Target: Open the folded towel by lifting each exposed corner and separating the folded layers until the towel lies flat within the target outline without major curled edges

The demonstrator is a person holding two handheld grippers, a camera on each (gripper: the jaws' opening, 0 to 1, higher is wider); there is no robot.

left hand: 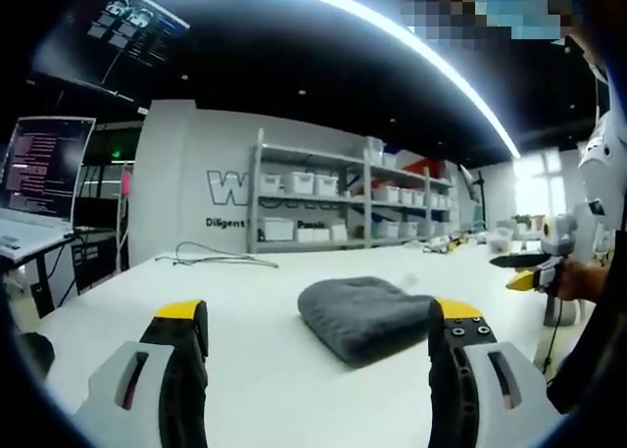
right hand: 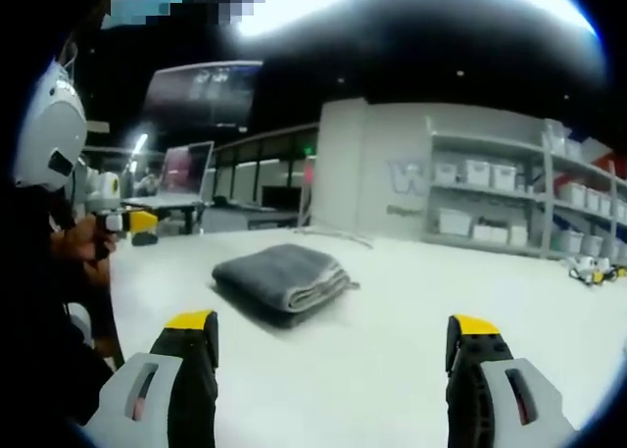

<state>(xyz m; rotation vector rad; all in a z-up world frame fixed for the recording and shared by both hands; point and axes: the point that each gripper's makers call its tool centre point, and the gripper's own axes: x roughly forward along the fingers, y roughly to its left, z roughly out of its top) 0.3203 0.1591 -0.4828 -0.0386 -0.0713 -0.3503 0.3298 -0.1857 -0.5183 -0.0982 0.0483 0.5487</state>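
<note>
A folded grey towel (left hand: pixel 364 316) lies on the white table (left hand: pixel 245 301), a short way beyond my left gripper (left hand: pixel 318 318), whose jaws stand wide open and hold nothing. At the right edge of this view a hand holds my right gripper (left hand: pixel 524 269) above the table, apart from the towel. In the right gripper view the towel (right hand: pixel 284 279) lies left of centre with its stacked layers facing right. My right gripper (right hand: pixel 333 326) is wide open and holds nothing, short of the towel. A hand carries the left gripper (right hand: pixel 132 223) at the far left.
Loose cables (left hand: pixel 211 259) trail across the table's far side. Shelves with white bins (left hand: pixel 333 198) stand against the back wall. A laptop (left hand: pixel 39 178) sits on a desk to the left. Small objects (right hand: pixel 593 269) lie at the table's far right.
</note>
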